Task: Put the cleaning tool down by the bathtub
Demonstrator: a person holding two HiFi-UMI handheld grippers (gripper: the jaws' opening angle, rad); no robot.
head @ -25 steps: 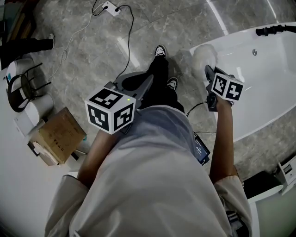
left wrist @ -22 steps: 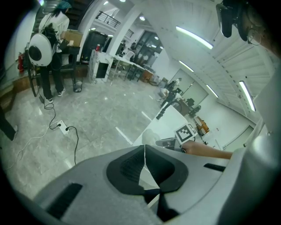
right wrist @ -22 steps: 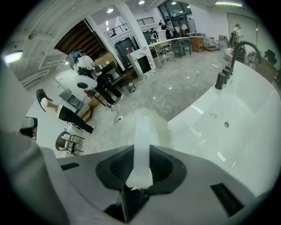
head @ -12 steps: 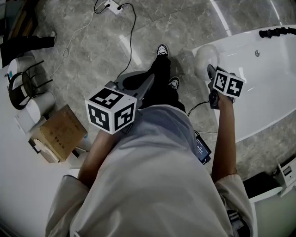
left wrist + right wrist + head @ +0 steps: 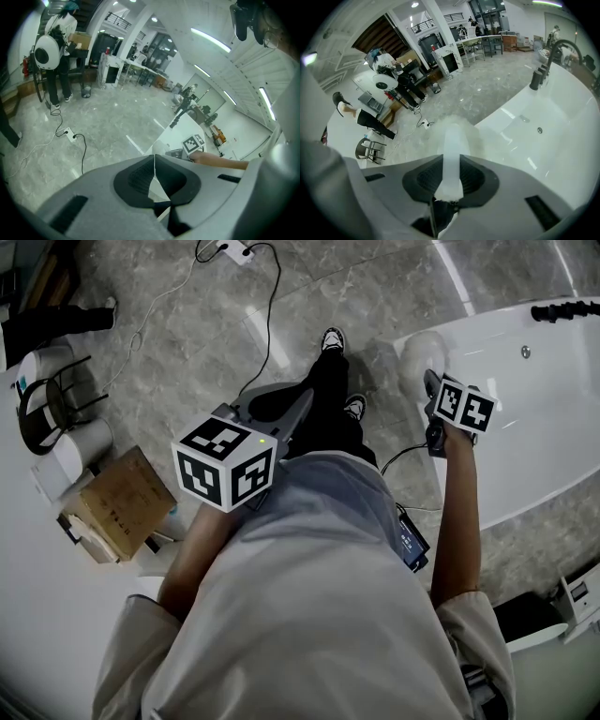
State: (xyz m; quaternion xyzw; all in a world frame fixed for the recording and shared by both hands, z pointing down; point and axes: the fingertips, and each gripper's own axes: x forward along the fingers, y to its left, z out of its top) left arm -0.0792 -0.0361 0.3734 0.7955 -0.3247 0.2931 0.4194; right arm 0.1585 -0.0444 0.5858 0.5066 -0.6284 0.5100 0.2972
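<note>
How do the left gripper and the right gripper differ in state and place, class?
The left gripper holds nothing; the right gripper grips the cleaning tool. The left gripper is over the person's legs; the right gripper is by the bathtub. Both are shut.

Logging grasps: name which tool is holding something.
The right tool: its jaws clamp the white cleaning brush by its handle. The left tool is shut on nothing.
</note>
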